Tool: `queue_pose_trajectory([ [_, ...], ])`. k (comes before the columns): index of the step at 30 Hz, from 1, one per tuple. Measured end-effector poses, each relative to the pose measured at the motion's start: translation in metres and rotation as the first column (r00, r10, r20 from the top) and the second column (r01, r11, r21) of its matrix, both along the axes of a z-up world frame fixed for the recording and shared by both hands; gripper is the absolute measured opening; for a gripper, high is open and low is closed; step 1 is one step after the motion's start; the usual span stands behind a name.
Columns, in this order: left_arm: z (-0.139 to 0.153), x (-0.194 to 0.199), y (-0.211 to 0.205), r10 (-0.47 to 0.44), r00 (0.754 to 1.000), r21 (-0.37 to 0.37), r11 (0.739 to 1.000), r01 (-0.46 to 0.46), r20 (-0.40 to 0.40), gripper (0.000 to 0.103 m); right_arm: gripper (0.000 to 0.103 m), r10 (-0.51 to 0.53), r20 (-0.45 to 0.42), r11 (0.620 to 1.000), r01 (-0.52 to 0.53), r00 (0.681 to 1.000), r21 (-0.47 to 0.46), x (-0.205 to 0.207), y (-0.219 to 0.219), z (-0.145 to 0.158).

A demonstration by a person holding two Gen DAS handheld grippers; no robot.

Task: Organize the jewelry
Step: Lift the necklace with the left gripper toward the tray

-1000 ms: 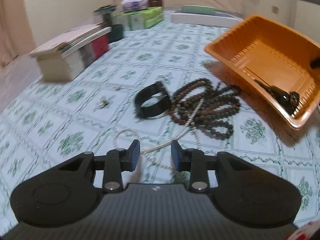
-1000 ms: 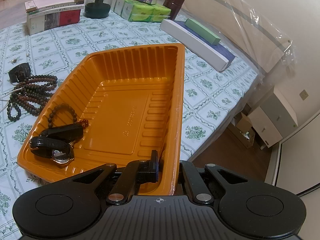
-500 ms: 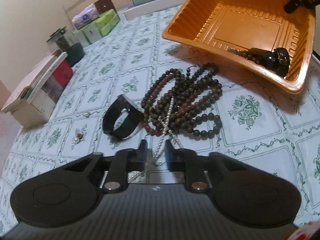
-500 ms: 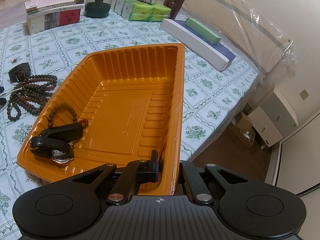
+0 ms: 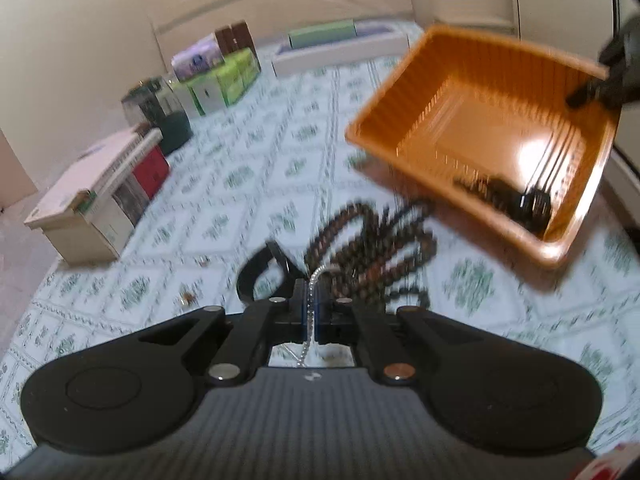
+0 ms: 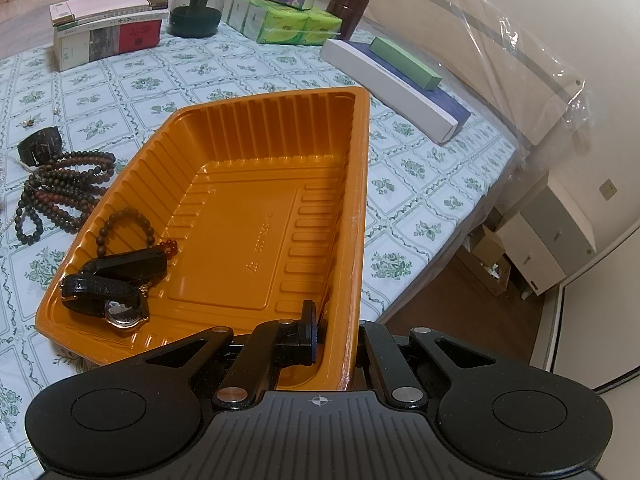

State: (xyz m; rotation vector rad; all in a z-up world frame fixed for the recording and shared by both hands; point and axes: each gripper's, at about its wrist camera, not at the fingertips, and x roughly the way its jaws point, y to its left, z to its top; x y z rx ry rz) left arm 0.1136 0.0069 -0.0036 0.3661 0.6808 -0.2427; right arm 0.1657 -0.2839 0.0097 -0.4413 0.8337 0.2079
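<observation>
My left gripper (image 5: 310, 294) is closing its jaws, and the pads pinch a thin white bead necklace (image 5: 316, 274) that trails up from between them. Just beyond lie a heap of dark bead necklaces (image 5: 376, 248) and a black bangle (image 5: 260, 276) on the flowered bedsheet. My right gripper (image 6: 336, 332) is shut on the near wall of the orange tray (image 6: 362, 200), one finger inside and the other hidden outside, tilting it. In the tray's low corner lie black watches (image 6: 108, 292) and a brown bead bracelet (image 6: 124, 228).
Small earrings (image 5: 186, 300) lie left of the bangle. Stacked books (image 6: 108, 28), a dark jar (image 6: 198, 2), tissue packs (image 6: 288, 20) and a long white box (image 6: 392, 88) line the far side. The bed's edge drops to a wooden floor (image 6: 460, 300) on the right.
The left jaws closed on the white necklace, and the gripper rose and rolled, pulling the strand up off the sheet. The right gripper and the tray stayed still.
</observation>
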Motion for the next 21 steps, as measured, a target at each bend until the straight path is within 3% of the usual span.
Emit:
queue_pose_trajectory([
  [21,0.123,-0.001,-0.020,-0.098,0.978,-0.169,0.977,0.130,0.185,0.002,0.004,0.006,0.005,1.000,-0.006,1.000,0.002,-0.001,0.004,0.005],
])
